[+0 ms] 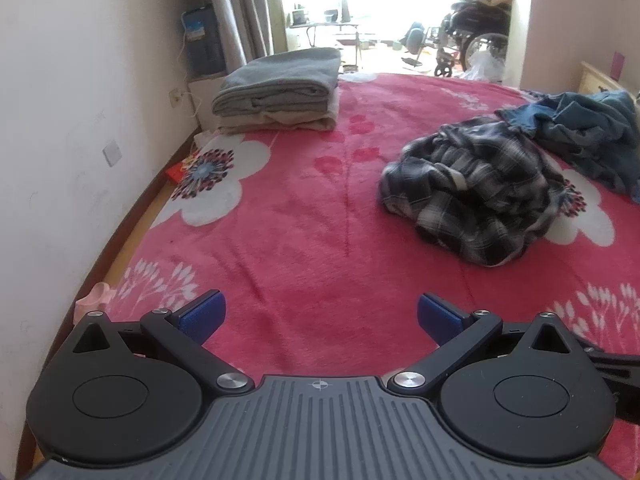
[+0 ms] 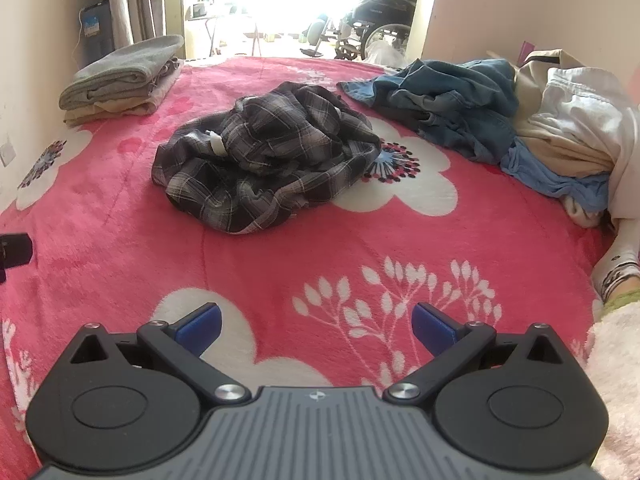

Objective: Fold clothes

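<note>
Both my left hand-held gripper [image 1: 320, 316] and right hand-held gripper [image 2: 316, 322] gape empty; the crumpled plaid shirt [image 2: 264, 160] lies ahead (nearer my right).

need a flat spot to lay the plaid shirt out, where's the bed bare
Bare pink blanket runs between both open tools and the plaid shirt, and left of it toward the folded stack by the wall. The right side is crowded: denim garment and a pile of light clothes.

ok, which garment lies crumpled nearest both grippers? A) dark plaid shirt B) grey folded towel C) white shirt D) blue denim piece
A: the dark plaid shirt lies bunched mid-blanket ahead of both open grippers, left gripper and right gripper; nothing is held.
</note>
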The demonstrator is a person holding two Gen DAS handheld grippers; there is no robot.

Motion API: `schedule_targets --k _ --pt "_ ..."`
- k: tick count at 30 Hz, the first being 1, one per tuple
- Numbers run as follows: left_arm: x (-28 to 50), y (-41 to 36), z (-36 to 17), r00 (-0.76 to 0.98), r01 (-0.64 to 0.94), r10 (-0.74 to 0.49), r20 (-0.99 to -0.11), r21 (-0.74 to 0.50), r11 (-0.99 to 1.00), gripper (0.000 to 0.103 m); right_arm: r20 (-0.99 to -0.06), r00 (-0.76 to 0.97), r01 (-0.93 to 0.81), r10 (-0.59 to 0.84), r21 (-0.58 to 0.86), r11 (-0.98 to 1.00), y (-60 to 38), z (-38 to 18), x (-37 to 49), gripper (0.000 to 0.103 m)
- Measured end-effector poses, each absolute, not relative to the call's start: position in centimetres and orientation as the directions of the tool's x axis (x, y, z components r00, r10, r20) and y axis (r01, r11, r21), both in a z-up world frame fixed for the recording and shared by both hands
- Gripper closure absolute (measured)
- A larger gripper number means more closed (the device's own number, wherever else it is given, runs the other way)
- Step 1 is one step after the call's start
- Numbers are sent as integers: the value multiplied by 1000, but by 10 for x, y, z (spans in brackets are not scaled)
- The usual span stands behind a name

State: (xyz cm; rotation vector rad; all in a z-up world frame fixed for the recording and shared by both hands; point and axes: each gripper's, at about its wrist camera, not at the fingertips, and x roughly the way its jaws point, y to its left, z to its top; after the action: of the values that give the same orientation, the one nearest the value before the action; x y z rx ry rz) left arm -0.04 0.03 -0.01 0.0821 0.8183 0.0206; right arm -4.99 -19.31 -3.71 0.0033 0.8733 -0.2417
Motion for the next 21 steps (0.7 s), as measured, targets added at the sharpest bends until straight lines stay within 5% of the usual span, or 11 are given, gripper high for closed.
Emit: schedule_targets --k 16,21 --pt "-9 -3 -6 697 79 0 -717 76 994 0 -746 633 236 -208 -69 969 -194 -36 -51 0" --pt "-8 -1 -9 680 98 -72 -730 -7 995 0 -746 633 240 -208 -66 969 -197 -36 -51 0"
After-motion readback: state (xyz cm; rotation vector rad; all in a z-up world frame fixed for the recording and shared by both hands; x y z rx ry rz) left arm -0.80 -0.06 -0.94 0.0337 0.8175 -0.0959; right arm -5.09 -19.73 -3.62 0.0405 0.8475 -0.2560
